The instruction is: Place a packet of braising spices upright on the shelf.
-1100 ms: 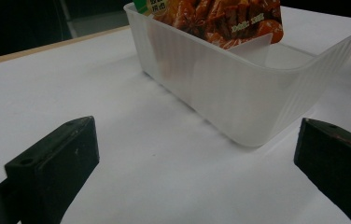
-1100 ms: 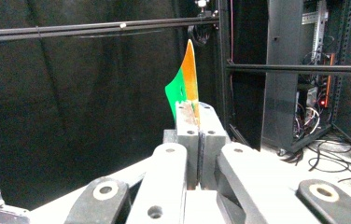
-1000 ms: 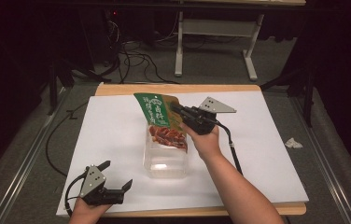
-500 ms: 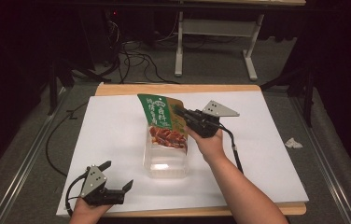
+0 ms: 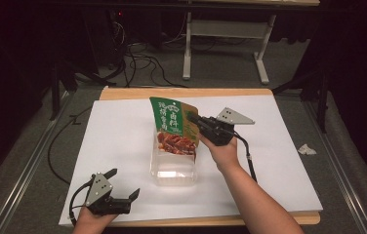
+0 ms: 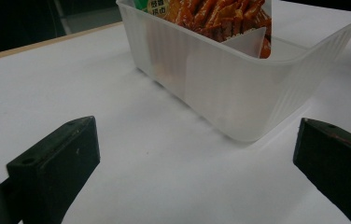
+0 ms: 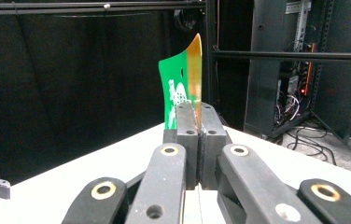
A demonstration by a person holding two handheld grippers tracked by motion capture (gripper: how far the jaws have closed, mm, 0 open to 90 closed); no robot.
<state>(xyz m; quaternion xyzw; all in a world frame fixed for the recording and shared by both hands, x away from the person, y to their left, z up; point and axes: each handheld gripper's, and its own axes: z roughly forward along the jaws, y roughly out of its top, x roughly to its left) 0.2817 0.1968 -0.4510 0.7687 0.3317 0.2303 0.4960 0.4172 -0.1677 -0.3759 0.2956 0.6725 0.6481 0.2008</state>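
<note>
My right claw (image 5: 194, 120) pinches the snack bag (image 5: 173, 126) by its edge so it stands up in the clear box (image 5: 173, 168). My left claw (image 5: 124, 184) waits open nearby.

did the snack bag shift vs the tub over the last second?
Yes. The snack bag, pinched by the right claw, slid toward the table's far edge and stands more upright; its bottom end sits in the clear tub.
</note>
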